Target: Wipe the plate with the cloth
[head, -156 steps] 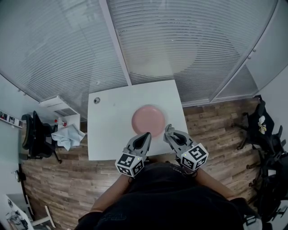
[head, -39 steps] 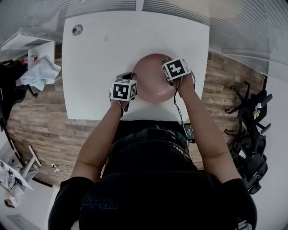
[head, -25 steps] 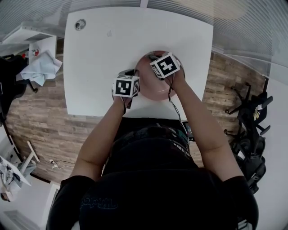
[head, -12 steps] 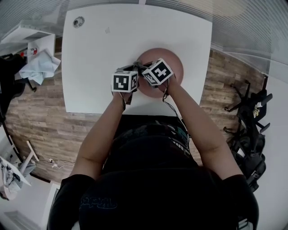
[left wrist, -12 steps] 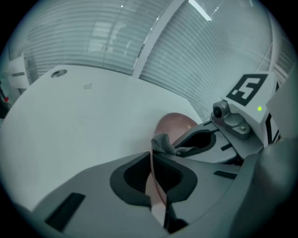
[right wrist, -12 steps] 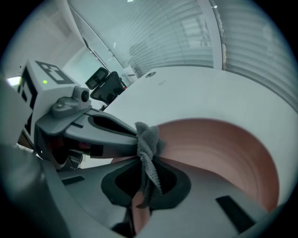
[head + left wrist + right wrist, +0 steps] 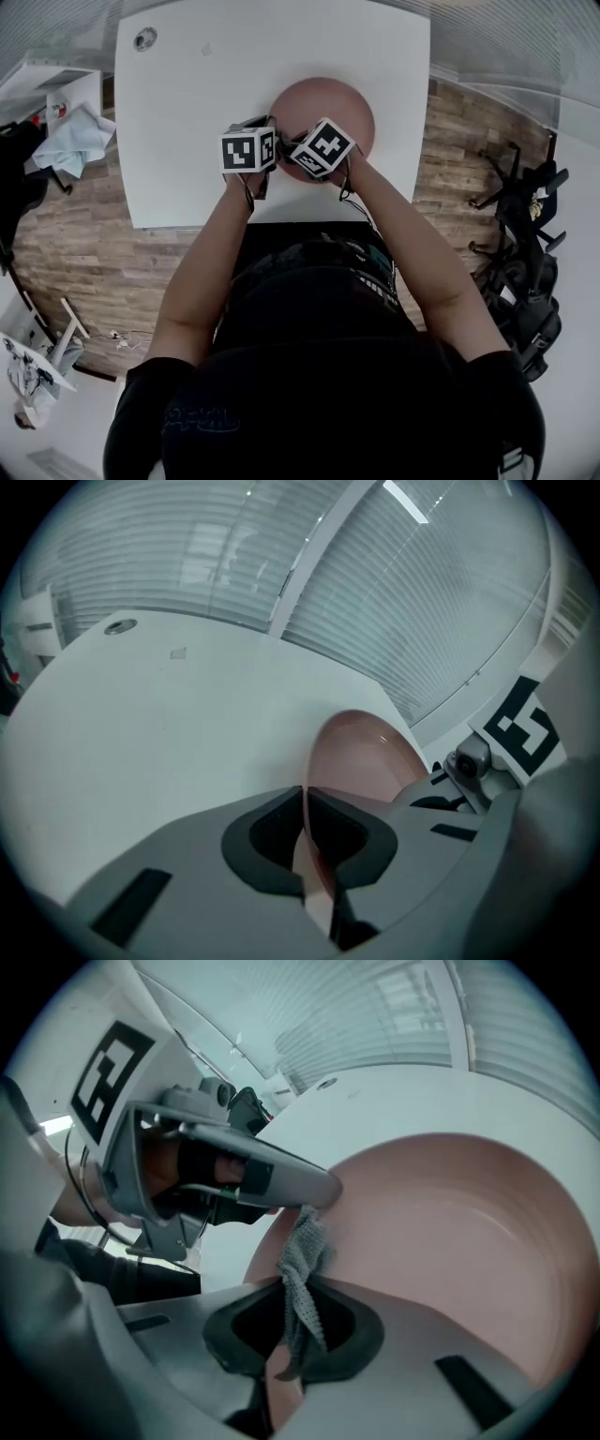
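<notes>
1. The jaws of the left gripper (image 7: pixel 305 799) are closed on the rim of the pink plate (image 7: pixel 342 98). The rim runs edge-on between them.
2. The jaws of the right gripper (image 7: pixel 298 1290) are clamped on the grey cloth (image 7: pixel 305 1246).
3. The cloth is bunched into a narrow strip. Its long axis runs from the right jaws forward onto the plate's inner wall. Its far end lies right at the tip of the left gripper's jaws.
4. The plate sits hollow side up on the white worktop (image 7: pixel 178 103), towards the worktop's near edge and right side.
5. A second ago the right gripper stood over the middle of the plate, apart from the left one. It is now at the plate's left side, and the two marker cubes almost touch in the head view.
6. The left gripper keeps its place on the plate's left rim.
</notes>
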`<control>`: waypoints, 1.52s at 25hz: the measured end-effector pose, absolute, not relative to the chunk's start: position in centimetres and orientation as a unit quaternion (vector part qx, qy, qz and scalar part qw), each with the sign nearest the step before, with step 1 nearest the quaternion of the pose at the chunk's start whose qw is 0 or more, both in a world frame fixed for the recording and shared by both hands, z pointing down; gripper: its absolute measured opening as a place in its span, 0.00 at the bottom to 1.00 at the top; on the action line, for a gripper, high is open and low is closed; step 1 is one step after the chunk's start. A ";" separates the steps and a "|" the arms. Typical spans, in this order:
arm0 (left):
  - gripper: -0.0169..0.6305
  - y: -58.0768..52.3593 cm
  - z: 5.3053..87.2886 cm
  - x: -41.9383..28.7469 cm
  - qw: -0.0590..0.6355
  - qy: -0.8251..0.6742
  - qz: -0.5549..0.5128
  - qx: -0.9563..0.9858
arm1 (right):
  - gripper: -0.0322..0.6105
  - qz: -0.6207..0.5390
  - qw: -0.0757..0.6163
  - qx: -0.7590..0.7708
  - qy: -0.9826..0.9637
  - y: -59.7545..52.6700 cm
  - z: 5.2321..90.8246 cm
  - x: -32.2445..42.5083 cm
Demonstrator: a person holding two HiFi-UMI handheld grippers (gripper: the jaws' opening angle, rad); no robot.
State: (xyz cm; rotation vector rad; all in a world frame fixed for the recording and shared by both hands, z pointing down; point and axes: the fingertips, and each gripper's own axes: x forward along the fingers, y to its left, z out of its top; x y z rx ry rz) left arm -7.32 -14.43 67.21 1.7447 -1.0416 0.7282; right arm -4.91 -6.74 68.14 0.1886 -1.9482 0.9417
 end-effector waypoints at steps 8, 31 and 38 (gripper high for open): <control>0.07 -14.6 67.2 -7.0 0.472 -0.428 0.299 0.711 | 0.11 0.378 0.504 0.036 -0.776 -3.4 68.3 -3.0; 0.07 -14.6 67.3 -6.7 0.451 -0.415 0.319 0.723 | 0.11 0.247 0.662 0.082 -0.703 -5.1 68.9 10.1; 0.07 -14.5 67.2 -6.7 0.452 -0.415 0.318 0.723 | 0.11 0.228 0.657 0.150 -0.703 -9.3 68.9 11.9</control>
